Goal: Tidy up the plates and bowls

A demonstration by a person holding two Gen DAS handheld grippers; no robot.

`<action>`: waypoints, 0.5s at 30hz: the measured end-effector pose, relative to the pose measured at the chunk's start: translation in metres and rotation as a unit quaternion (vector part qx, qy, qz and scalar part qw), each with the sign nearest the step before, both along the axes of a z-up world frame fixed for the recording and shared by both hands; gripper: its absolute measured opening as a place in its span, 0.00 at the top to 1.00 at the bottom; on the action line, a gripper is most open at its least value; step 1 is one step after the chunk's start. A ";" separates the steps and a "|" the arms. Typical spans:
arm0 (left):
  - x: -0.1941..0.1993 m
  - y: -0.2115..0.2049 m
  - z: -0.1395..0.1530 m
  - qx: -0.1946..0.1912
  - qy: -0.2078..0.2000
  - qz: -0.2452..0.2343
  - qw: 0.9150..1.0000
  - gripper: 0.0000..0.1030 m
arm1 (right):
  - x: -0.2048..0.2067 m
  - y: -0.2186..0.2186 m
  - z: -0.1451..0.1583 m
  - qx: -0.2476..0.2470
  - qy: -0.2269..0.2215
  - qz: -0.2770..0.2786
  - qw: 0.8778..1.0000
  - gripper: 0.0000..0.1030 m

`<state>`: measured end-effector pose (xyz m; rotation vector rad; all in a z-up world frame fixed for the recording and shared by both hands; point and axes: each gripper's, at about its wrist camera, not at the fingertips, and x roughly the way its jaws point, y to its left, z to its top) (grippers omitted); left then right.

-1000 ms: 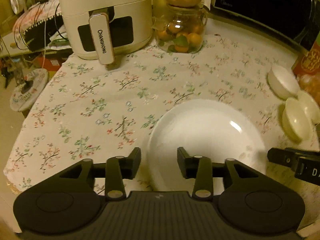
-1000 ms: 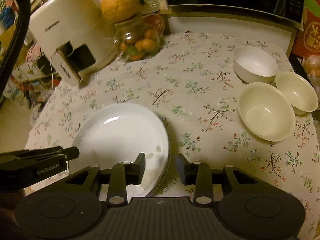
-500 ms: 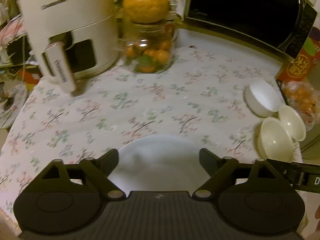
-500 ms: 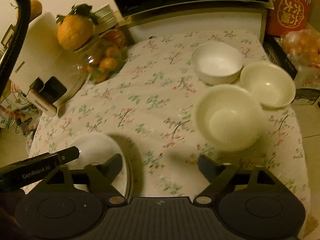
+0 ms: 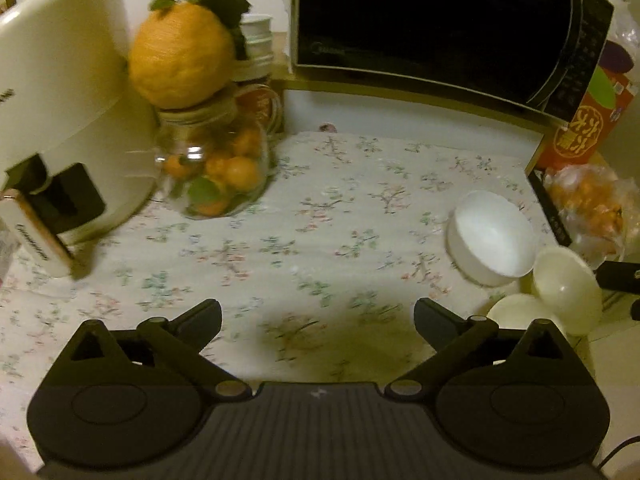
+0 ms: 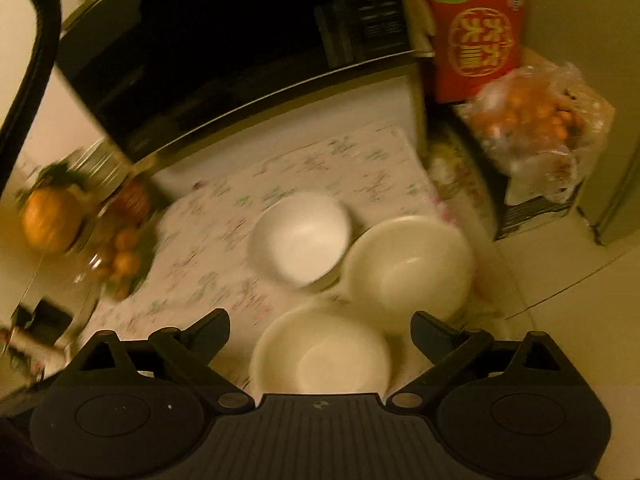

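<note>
Over the flowered surface (image 5: 320,216), the left tool (image 5: 318,314) hangs released above bare cloth, while the right tool (image 6: 320,328), also released, hovers over a cream bowl (image 6: 320,354) beside two more bowls (image 6: 406,268).

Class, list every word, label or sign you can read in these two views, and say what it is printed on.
Large yellow Chinese characters, not legible to me: red carton box.
Dark lettering, too blurred to read: white air fryer handle.
Faint logo, unreadable: black microwave door.
</note>
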<state>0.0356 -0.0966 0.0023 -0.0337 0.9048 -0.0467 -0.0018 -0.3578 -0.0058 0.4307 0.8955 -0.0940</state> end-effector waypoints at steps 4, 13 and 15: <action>0.011 -0.019 -0.005 -0.002 0.000 -0.009 1.000 0.00 | 0.013 -0.015 -0.008 -0.015 0.001 -0.025 1.000 0.07; 0.044 -0.043 -0.020 -0.003 -0.003 -0.007 1.000 0.00 | 0.031 -0.037 -0.014 -0.029 -0.017 -0.029 0.999 0.08; 0.052 -0.046 -0.022 -0.014 -0.007 -0.006 1.000 0.00 | 0.037 -0.040 -0.016 -0.026 -0.021 -0.029 0.999 0.08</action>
